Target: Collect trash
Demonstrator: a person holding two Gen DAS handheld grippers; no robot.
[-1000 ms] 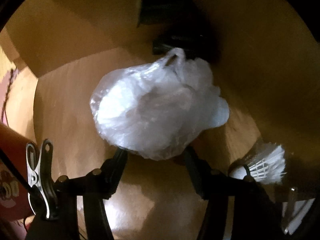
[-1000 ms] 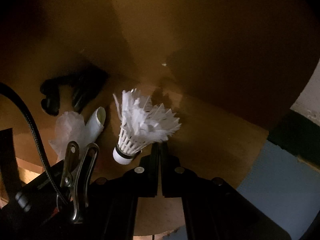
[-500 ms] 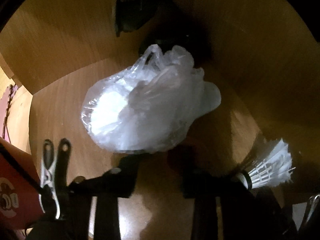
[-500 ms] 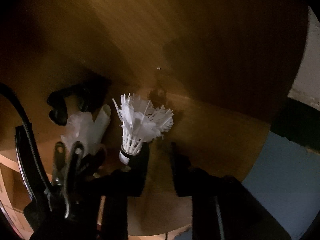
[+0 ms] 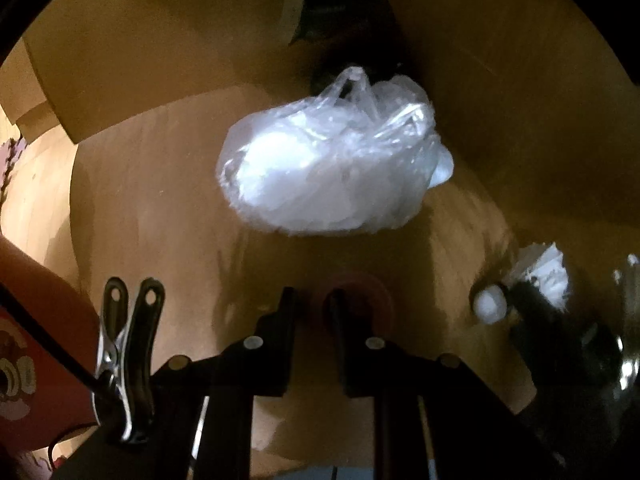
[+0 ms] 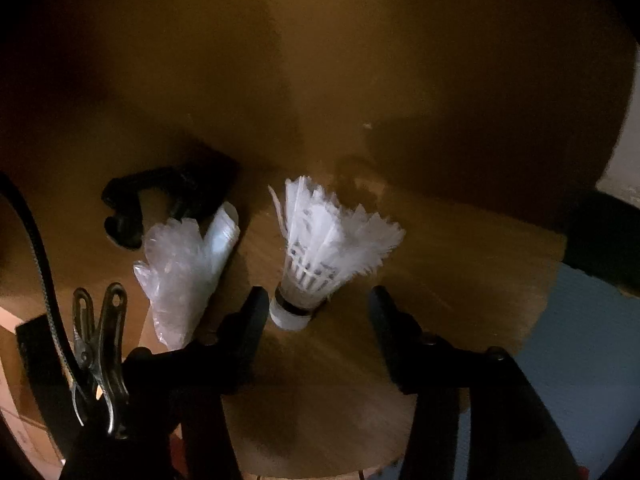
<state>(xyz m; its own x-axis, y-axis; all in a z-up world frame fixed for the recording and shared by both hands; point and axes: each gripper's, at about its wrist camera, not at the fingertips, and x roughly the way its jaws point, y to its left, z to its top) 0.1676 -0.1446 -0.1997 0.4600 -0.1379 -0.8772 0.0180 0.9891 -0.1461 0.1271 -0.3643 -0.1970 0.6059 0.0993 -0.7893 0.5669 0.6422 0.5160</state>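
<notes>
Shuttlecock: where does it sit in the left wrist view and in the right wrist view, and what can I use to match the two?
Left wrist view: the shuttlecock is at the far right edge, blurred, right of the left gripper.
Right wrist view: it stands centre frame, cork end down, between the open fingers of the right gripper.
Shared landmark: the clear plastic bag lies left of the shuttlecock in both.

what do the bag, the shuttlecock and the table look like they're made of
Bag: thin clear plastic film, glossy; it crinkles and catches white glare, with pale contents showing through.
Shuttlecock: white skirt with frayed, feather-like tips, though it could be moulded plastic; its rounded base looks white with a dark band.
Table: wood or wood-look laminate, with warm brown grain streaks and a soft sheen.
</notes>
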